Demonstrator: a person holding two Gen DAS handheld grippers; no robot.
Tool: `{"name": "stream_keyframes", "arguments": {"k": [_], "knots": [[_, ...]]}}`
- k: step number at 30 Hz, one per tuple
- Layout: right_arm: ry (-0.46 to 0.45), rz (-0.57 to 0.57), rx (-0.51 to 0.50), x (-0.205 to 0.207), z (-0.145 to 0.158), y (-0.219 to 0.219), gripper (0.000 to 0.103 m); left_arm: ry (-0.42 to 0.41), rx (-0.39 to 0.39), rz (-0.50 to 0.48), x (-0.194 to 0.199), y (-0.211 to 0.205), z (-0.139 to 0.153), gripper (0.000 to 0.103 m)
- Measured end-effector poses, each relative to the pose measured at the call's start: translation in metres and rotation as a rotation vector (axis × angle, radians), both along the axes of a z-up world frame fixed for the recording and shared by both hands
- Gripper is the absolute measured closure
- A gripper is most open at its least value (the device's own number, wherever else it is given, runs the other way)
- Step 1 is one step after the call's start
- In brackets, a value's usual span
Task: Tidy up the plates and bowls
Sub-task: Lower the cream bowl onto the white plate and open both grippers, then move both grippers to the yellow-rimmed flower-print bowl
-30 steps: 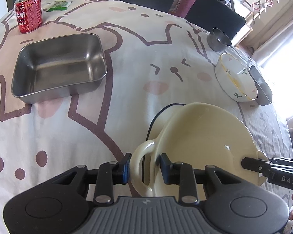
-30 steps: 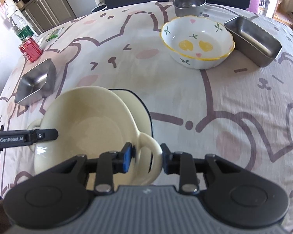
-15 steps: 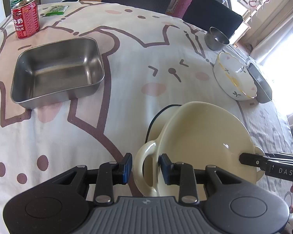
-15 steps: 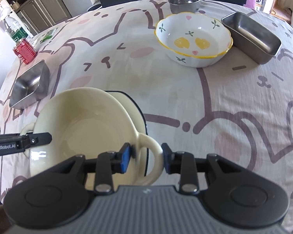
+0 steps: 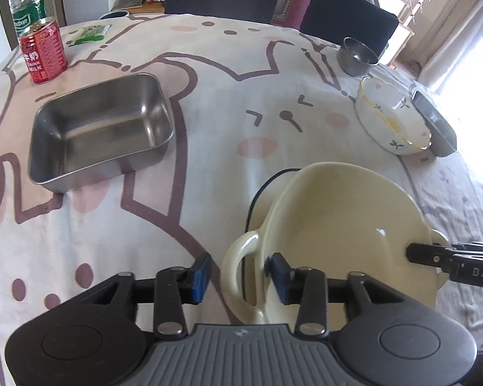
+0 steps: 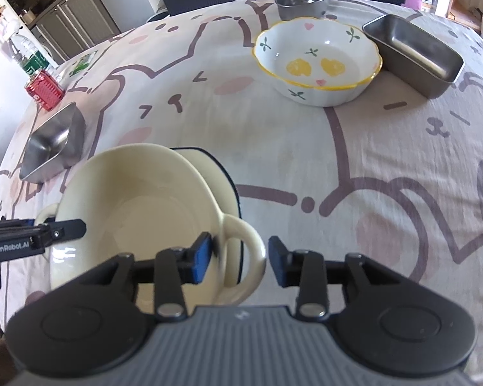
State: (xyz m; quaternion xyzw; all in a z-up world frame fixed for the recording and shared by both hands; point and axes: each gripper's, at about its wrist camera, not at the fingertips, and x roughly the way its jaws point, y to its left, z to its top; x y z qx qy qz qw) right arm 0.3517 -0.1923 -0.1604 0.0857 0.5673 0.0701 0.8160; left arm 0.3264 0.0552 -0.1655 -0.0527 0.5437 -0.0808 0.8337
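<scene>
Steel: two trays [image 5: 99, 128], one cup [image 5: 357, 56]; three ceramic bowls [image 6: 318, 61].

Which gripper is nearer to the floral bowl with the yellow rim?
Right. The right gripper straddles the cream bowl's handle on the side facing the floral bowl. The left gripper is at the opposite handle, with the cream bowl between them. Both have just been opening.
</scene>
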Motion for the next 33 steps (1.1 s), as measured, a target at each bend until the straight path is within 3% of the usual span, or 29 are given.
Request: {"name": "stream_keyframes", "arguments": {"k": [3,4,9,12,14,16,27,33], "knots": [[-0.002,0.012,0.008,-0.003,-0.002,0.002,0.048,-0.008,0.019,-0.001,-0.003,0.001,0.000,0.025],[0.000,0.020,0.006,-0.004,-0.003,0.003,0.041,-0.013,0.019,-0.004,-0.005,0.001,0.001,0.023],[-0.016,0.047,0.004,-0.009,0.000,0.008,0.033,-0.017,0.014,-0.016,-0.011,0.002,0.005,0.009],[-0.030,0.046,0.005,-0.014,0.004,0.007,0.017,-0.037,0.001,-0.048,-0.018,-0.002,0.012,0.001],[-0.051,0.047,0.004,-0.017,0.010,0.006,0.005,-0.069,-0.002,-0.075,-0.023,-0.007,0.019,0.001],[-0.084,0.043,0.005,-0.021,0.017,0.005,0.000,-0.110,-0.009,-0.077,-0.027,-0.010,0.029,0.000],[-0.313,-0.055,0.036,-0.035,0.078,-0.016,0.000,-0.313,-0.094,-0.068,-0.035,-0.038,0.083,0.000],[-0.417,-0.215,0.059,-0.018,0.109,-0.048,0.000,-0.388,-0.112,-0.114,-0.009,-0.069,0.104,0.000]]}}
